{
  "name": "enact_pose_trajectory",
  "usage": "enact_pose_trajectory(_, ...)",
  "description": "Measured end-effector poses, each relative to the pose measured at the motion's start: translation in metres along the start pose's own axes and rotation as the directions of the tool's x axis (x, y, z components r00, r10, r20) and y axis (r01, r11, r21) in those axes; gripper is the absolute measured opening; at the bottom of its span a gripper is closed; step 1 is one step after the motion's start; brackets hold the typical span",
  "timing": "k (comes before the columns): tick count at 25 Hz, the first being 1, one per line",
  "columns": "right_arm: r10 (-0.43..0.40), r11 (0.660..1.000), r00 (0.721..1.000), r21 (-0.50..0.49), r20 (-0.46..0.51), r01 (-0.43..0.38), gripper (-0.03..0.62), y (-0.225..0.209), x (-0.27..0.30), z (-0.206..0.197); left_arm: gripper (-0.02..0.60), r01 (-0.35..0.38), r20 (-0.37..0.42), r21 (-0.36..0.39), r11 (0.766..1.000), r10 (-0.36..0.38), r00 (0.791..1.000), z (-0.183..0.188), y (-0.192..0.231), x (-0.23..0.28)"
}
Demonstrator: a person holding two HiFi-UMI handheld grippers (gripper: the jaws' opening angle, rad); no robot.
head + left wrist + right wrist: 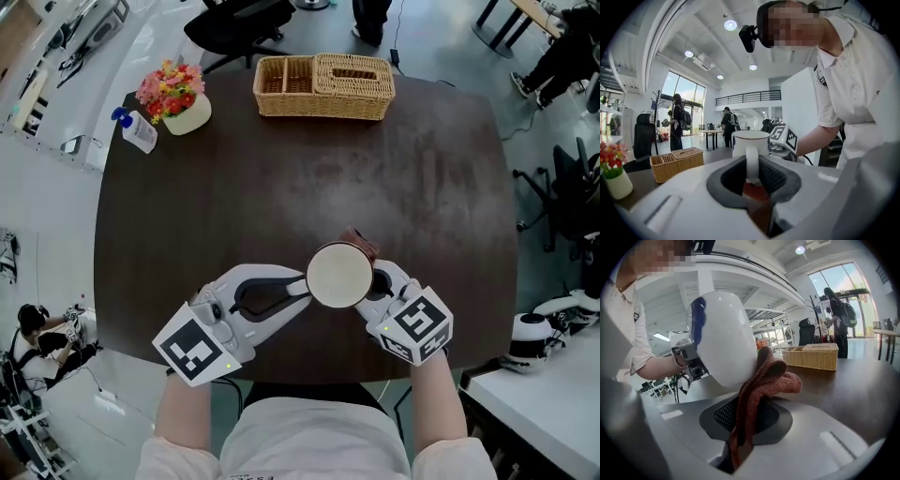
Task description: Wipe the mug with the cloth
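1. Mug (339, 275): white; held by handle over bench (281, 187), near front edge.
2. Left tool (751, 168): clamped on mug handle.
3. Right tool (745, 411): clamped on cloth (766, 378); cloth touches mug side.
4. Likely risk: swivels or slips in narrow handle grip if cloth pushes hard; drops onto bench.
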State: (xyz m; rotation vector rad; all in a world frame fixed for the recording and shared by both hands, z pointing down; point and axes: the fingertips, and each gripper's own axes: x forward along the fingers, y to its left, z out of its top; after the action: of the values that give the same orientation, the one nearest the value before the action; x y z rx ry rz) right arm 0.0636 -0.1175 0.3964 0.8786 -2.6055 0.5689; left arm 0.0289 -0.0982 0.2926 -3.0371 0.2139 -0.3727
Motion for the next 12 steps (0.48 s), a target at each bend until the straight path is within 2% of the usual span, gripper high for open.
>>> enact_pose_trajectory(4, 0.012, 1.000, 0.999, -0.020, 0.043, -0.011, 0.081, 0.011, 0.000, 0.014, 0.069, 0.004, -0.002, 0.016, 1.000, -0.004, 1.000, 0.007, 0.002, 0.001)
enact_pose_trajectory(5, 0.014, 1.000, 0.999, -0.017, 0.047, -0.013, 0.081, 0.012, 0.001, 0.015, 0.069, -0.002, 0.000, -0.007, 1.000, 0.002, 1.000, 0.007, 0.004, 0.001)
enact_pose_trajectory(8, 0.024, 1.000, 0.998, -0.004, 0.056, -0.024, 0.081, 0.020, 0.003, 0.014, 0.069, -0.056, 0.015, -0.193, 0.980, 0.060, 0.998, 0.003, 0.007, -0.001)
enact_pose_trajectory(12, 0.077, 0.997, 0.992, 0.007, 0.097, -0.078, 0.081, 0.038, 0.006, 0.016, 0.069, -0.043, 0.048, -0.244, 0.969, 0.056, 0.997, 0.004, 0.005, -0.003)
